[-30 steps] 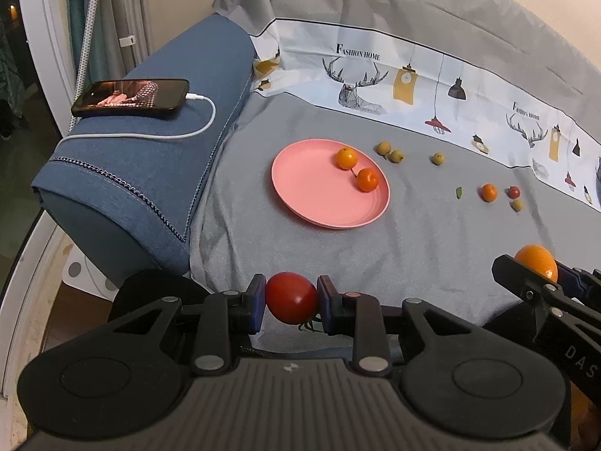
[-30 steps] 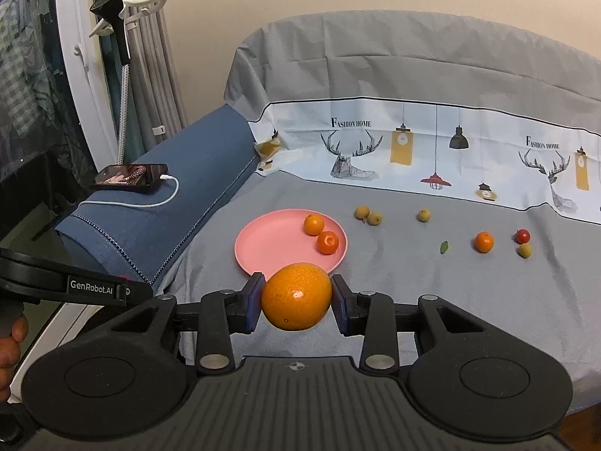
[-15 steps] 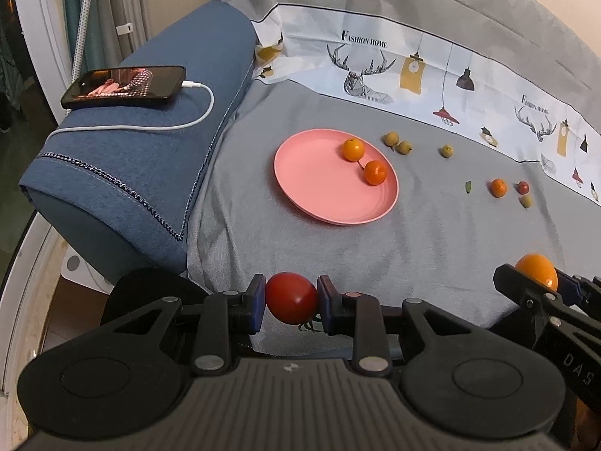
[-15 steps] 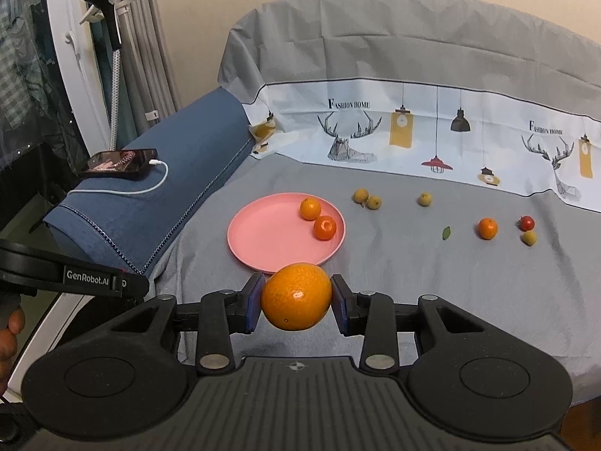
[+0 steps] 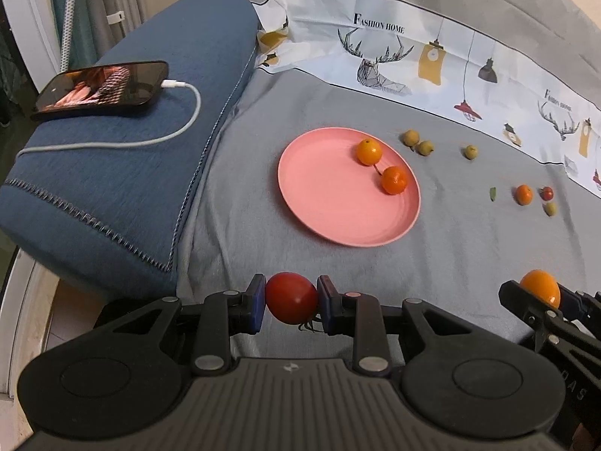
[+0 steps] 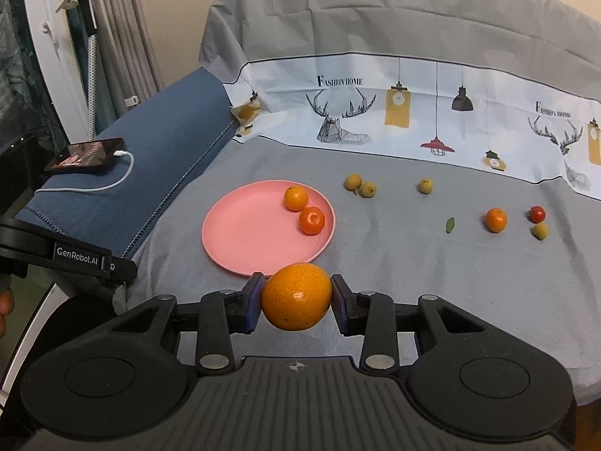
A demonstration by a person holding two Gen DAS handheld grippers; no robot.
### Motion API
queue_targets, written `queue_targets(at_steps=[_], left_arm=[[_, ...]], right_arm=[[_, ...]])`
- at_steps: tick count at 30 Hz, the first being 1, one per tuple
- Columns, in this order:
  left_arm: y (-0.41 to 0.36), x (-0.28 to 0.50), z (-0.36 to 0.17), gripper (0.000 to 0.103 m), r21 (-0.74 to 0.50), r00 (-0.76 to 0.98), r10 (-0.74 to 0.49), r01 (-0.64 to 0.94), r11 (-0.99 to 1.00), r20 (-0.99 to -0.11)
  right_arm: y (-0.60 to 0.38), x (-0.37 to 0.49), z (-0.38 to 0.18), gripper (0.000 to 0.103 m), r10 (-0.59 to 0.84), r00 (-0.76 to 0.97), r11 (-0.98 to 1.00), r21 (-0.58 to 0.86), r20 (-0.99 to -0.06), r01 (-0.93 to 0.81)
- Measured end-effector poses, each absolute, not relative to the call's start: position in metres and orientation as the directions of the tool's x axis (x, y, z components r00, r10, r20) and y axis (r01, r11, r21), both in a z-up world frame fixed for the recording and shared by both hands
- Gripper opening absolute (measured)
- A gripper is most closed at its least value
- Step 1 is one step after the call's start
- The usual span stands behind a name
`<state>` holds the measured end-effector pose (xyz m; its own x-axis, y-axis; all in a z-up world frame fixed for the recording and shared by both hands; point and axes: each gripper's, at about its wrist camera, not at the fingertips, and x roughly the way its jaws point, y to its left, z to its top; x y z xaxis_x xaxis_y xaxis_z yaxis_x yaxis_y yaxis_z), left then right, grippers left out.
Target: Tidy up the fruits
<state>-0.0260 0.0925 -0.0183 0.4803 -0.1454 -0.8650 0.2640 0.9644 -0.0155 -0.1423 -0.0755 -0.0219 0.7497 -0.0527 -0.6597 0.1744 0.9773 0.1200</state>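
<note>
Left wrist view, items big to small:
- grey cover (image 5: 338, 270) w/ printed white band, spread over seat; all fruit lies on it
- blue cushion (image 5: 131, 173) at left edge
- left gripper (image 5: 291, 303), pads clamped on red tomato (image 5: 291, 297), held above near edge of cover, short of plate
- right gripper (image 5: 541, 293) at right edge of frame, closed round big orange (image 5: 541, 285)
- pink plate (image 5: 338, 203), mid-cover, flat
- phone (image 5: 101, 88) on cushion, screen lit, white cable (image 5: 150, 143) plugged in
- 2 small oranges on plate, far-right part: one (image 5: 369, 151) nearer rim, one (image 5: 394, 179) just beside it, thin stem between
- 3 yellow-green small fruits beyond plate: pair (image 5: 417, 142) touching, single (image 5: 470, 152) apart to the right
- far right cluster: small orange (image 5: 524, 193), cherry tomato (image 5: 547, 193), yellow-green fruit (image 5: 551, 208), close together
- green leaf (image 5: 492, 193) just left of that cluster

Right wrist view:
- same big orange (image 6: 296, 296) pinched between both pads of right gripper (image 6: 296, 298), in front of plate's (image 6: 240, 240) near rim
- left gripper's arm, marked GenRobot.AI, at left edge; tips out of frame
- bit of a hand (image 6: 5, 308) at far left edge
</note>
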Motion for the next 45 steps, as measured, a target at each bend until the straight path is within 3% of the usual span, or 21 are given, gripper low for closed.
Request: queue_targets(at_steps=[31, 32, 33, 34, 35, 36, 37, 38, 45], left_arm=[[0.012, 0.140, -0.126, 0.033, 0.089, 0.414, -0.051, 0.313, 0.945, -0.909], [0.011, 0.142, -0.127, 0.036, 0.090, 0.412, -0.050, 0.313, 0.945, -0.910], [0.011, 0.143, -0.127, 0.052, 0.088, 0.417, -0.055, 0.317, 0.944, -0.907], [0.012, 0.143, -0.124, 0.060, 0.077, 0.423, -0.075, 0.330, 0.941, -0.903], [0.012, 0.141, -0.121, 0.091, 0.051, 0.425, -0.108, 0.346, 0.937, -0.899], [0.013, 0.139, -0.117, 0.102, 0.054, 0.441, -0.109, 0.340, 0.939, -0.891], [0.015, 0.134, -0.112, 0.103, 0.066, 0.475, -0.102, 0.324, 0.944, -0.874], [0.016, 0.128, -0.107, 0.103, 0.079, 0.501, -0.099, 0.321, 0.944, -0.860], [0.032, 0.065, -0.080, 0.103, 0.130, 0.548, -0.082, 0.337, 0.933, -0.832]], right_arm=[[-0.085, 0.029, -0.126, 0.040, -0.013, 0.663, 0.998, 0.026, -0.748, 0.050], [-0.084, 0.033, -0.128, 0.040, -0.011, 0.658, 0.999, 0.022, -0.753, 0.043], [-0.084, 0.035, -0.128, 0.040, -0.012, 0.659, 0.999, 0.019, -0.752, 0.040], [-0.084, 0.036, -0.127, 0.049, -0.016, 0.666, 0.999, 0.014, -0.746, 0.040], [-0.083, 0.036, -0.124, 0.063, -0.019, 0.673, 0.999, 0.008, -0.740, 0.037], [-0.084, 0.036, -0.121, 0.071, -0.020, 0.680, 0.999, 0.005, -0.733, 0.035], [-0.084, 0.034, -0.116, 0.083, -0.025, 0.688, 0.999, 0.001, -0.725, 0.037], [-0.084, 0.031, -0.111, 0.086, -0.032, 0.698, 0.999, -0.003, -0.715, 0.042], [-0.073, -0.026, -0.088, 0.095, -0.049, 0.682, 0.998, -0.014, -0.729, 0.056]])
